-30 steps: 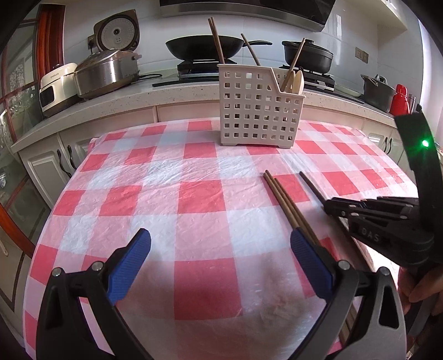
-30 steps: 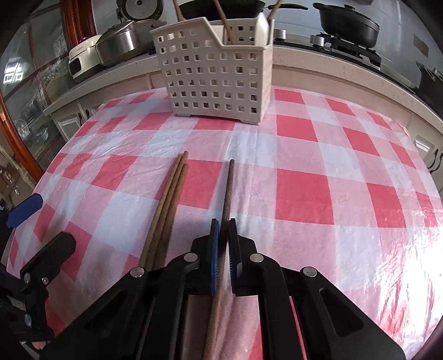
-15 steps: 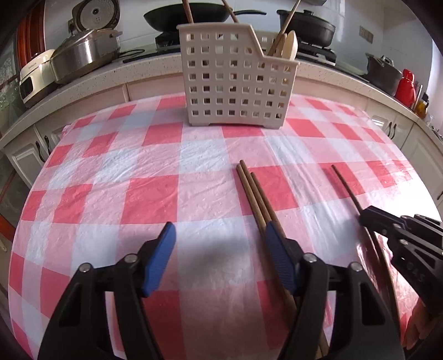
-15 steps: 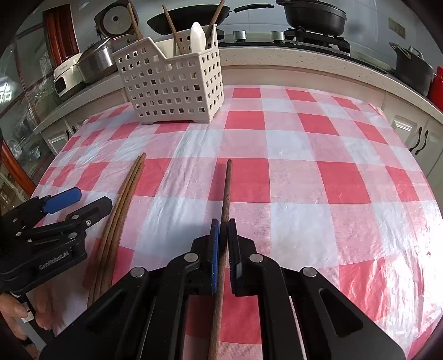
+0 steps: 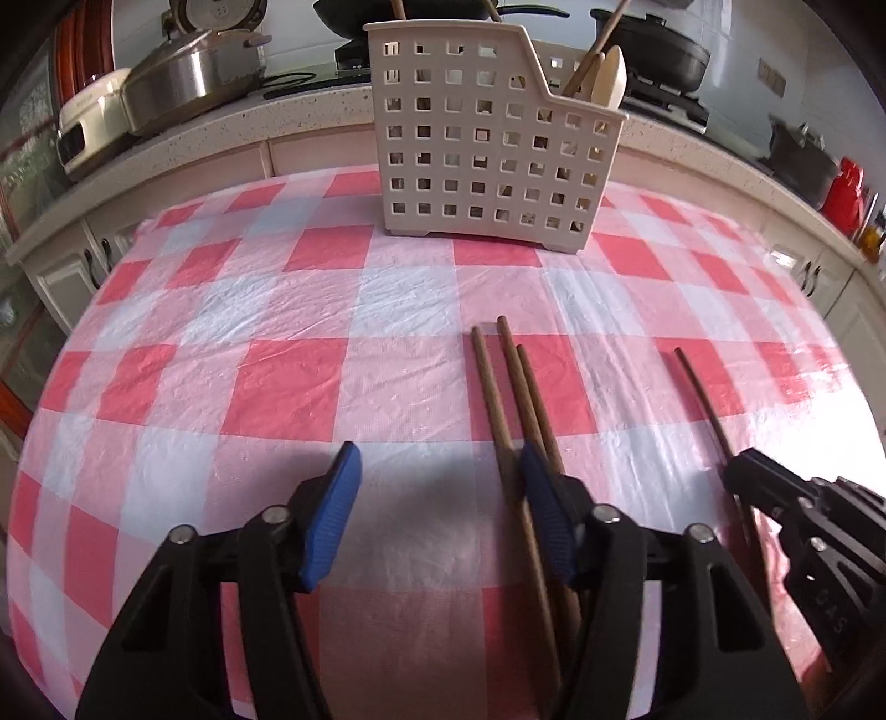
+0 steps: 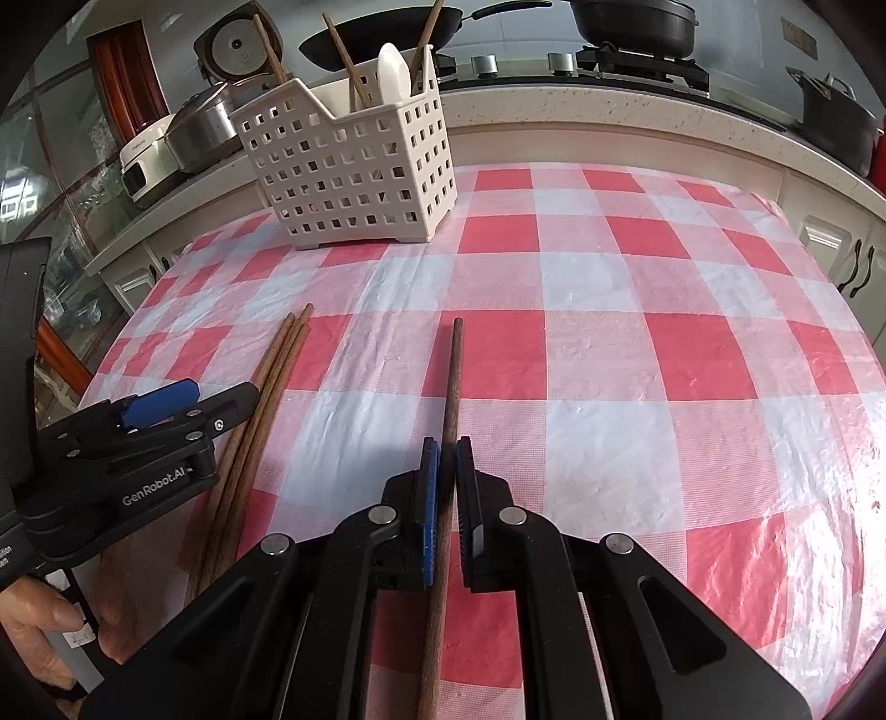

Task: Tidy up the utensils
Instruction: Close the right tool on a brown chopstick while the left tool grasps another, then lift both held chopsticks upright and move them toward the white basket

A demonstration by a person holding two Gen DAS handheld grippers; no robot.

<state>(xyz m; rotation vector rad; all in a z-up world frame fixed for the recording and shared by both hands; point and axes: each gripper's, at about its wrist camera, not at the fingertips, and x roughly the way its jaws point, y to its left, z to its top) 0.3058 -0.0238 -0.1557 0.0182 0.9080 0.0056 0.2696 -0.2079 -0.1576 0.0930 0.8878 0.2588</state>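
A white perforated caddy (image 5: 487, 138) stands at the far side of the red-and-white checked tablecloth (image 5: 288, 387), already holding chopsticks and a pale spoon (image 6: 393, 72). Behind it, the counter carries a rice cooker (image 5: 188, 83), a wok and a black pot (image 6: 637, 22). Nothing lies between the grippers and the caddy.

The left gripper (image 5: 437, 498) is closing. Its right blue pad (image 5: 545, 520) sits against a bundle of 3 chopsticks (image 5: 509, 387) lying on the cloth; the left pad is well apart from them, so nothing is pinched. The right gripper (image 6: 447, 487) is pressed together on 1 single chopstick (image 6: 454, 376), which points toward the caddy.

Compared with 1 second ago, the left jaws have narrowed from fully spread and the gripper has moved closer to the caddy, beside the bundle. The right grip is unchanged.
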